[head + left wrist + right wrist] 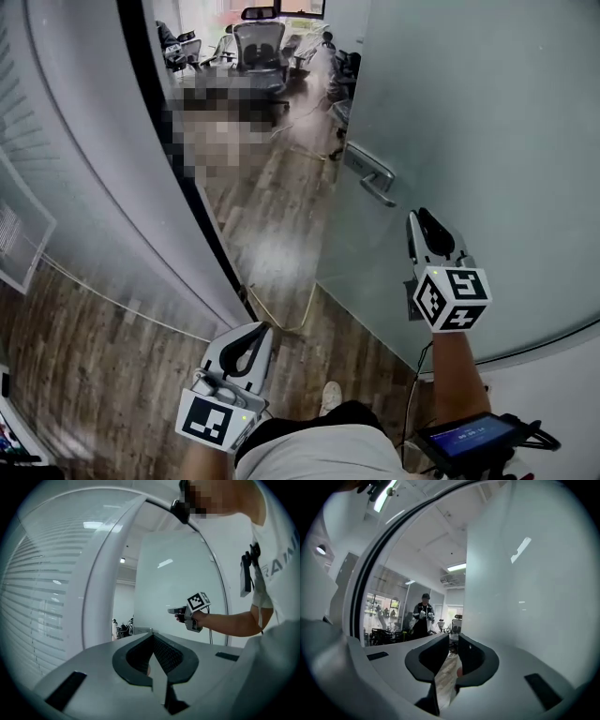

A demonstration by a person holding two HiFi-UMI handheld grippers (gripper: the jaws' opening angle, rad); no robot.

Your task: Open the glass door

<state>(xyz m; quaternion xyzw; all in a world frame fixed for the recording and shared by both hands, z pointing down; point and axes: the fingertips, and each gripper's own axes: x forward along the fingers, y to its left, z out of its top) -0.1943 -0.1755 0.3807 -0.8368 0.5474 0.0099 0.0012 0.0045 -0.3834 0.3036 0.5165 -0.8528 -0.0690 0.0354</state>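
Note:
The frosted glass door (487,141) stands ajar on the right, and its metal lever handle (372,180) sits near its left edge. My right gripper (424,223) is raised level in front of the door, just below and right of the handle and apart from it. Its jaws stand a narrow gap apart with nothing between them; the right gripper view shows wood floor through that gap (453,637), with the door (534,573) filling the right side. My left gripper (258,333) hangs low by my body, jaws together and empty. The left gripper view shows the right gripper (174,611) before the door (178,573).
A curved white frame and a striped frosted wall (103,187) close the left side. Through the gap lie wood floor, office chairs (258,47) and a cable (281,323). A person (423,616) stands in the room beyond. A small screen device (469,436) hangs at my right hip.

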